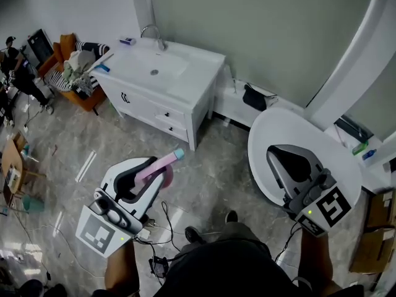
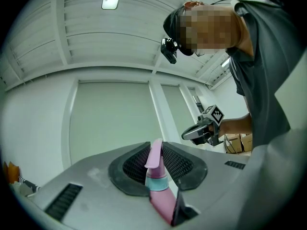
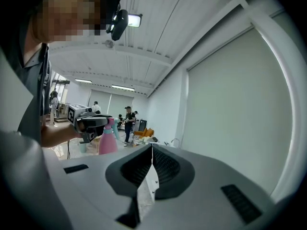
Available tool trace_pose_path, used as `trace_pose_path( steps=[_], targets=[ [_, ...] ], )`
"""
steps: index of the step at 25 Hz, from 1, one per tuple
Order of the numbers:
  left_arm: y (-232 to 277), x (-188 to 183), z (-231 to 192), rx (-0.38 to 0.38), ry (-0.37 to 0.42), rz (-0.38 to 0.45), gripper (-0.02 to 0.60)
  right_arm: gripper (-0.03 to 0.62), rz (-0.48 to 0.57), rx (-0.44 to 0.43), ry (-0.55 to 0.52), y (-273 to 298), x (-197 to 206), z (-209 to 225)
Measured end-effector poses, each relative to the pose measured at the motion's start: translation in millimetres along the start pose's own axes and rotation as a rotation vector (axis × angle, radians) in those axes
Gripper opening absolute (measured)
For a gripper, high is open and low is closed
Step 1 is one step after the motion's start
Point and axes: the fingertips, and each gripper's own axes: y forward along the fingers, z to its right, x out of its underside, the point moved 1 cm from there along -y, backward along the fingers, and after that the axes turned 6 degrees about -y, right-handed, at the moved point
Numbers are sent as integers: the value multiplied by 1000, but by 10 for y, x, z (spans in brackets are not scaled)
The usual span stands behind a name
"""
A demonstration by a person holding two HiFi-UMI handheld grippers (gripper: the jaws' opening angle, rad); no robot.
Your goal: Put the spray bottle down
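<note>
A pink spray bottle with a teal collar is clamped between the jaws of my left gripper, held in the air above the floor with its nozzle end towards the white vanity. In the left gripper view the bottle sticks up between the black pads of the left gripper. My right gripper hovers over a white round surface with its jaws together and nothing between them. The right gripper view shows the left gripper and the bottle off to the left.
A white vanity with a sink and tap stands ahead against the wall. The white round surface lies at the right, with a green item and a blue item on the ledge beyond. Cables trail on the tiled floor.
</note>
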Motion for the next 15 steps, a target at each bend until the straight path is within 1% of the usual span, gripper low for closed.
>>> trace_pose_path(
  steps=[5, 11, 15],
  targets=[
    [363, -10, -9, -20, -15, -1, 78, 9, 11, -39, 13, 67, 106, 329],
    [773, -64, 41, -70, 13, -18, 78, 9, 52, -84, 25, 80, 231, 824],
    [1032, -18, 49, -101, -4, -24, 78, 9, 67, -111, 24, 95, 308, 1100]
  ],
)
